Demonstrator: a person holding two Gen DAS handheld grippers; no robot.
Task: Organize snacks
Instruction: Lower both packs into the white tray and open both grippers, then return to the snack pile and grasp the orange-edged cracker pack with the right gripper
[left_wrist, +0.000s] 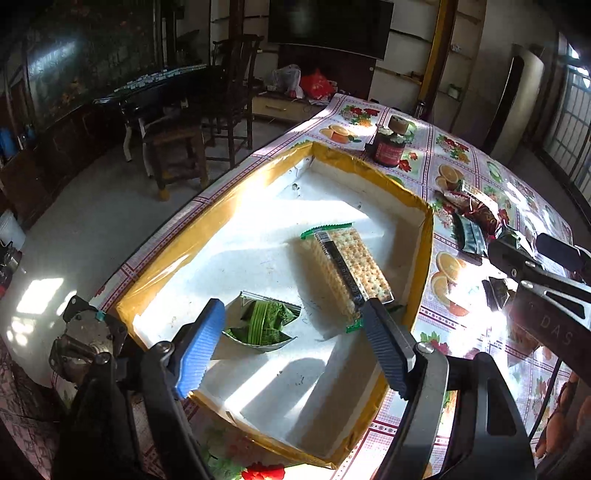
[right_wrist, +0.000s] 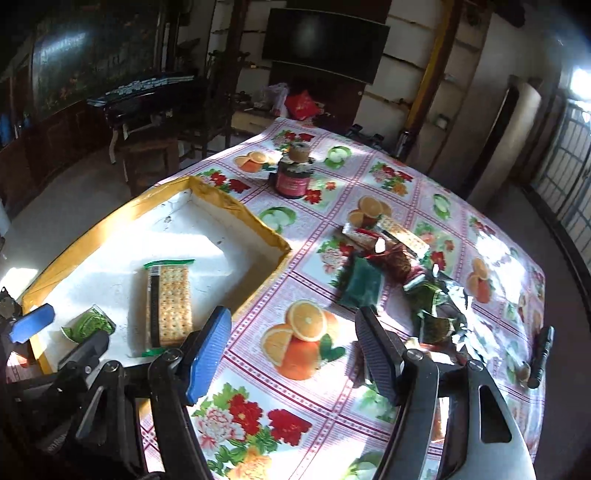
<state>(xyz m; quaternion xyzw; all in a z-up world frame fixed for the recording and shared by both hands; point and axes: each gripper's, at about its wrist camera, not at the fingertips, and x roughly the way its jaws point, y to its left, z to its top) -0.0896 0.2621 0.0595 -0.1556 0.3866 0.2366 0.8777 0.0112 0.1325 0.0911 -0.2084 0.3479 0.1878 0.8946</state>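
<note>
Left gripper (left_wrist: 293, 347): your jaws stand wide apart with nothing between them, hovering over the near end of the box.
Between your left fingers: a small green foil snack packet (left_wrist: 264, 321) lies on the box floor, touching neither the blue finger pad (left_wrist: 199, 350) nor the dark one.
Cracker pack: the long clear-wrapped pack of square crackers with green ends (left_wrist: 345, 273) lies flat in the box at 1 o'clock from the green packet, its near end just beside your dark finger.
Box: the shallow white foam box with yellow-taped rim (left_wrist: 421, 236) sits on the fruit-and-flower patterned tablecloth (right_wrist: 306, 332).
Right gripper (right_wrist: 293, 350): your jaws are also spread wide and empty, above the cloth just right of the box.
Loose snacks: a heap of green, red and cracker packets (right_wrist: 399, 273) lies on the cloth at 1 o'clock from your right gripper, well outside the box.
Jar: a dark red-labelled jar with a brown lid (right_wrist: 293, 171) stands upright at 12 o'clock, beyond the box's far corner.
Far right: a slim black torch-like stick (right_wrist: 541, 356) lies near the table edge at 3 o'clock.
</note>
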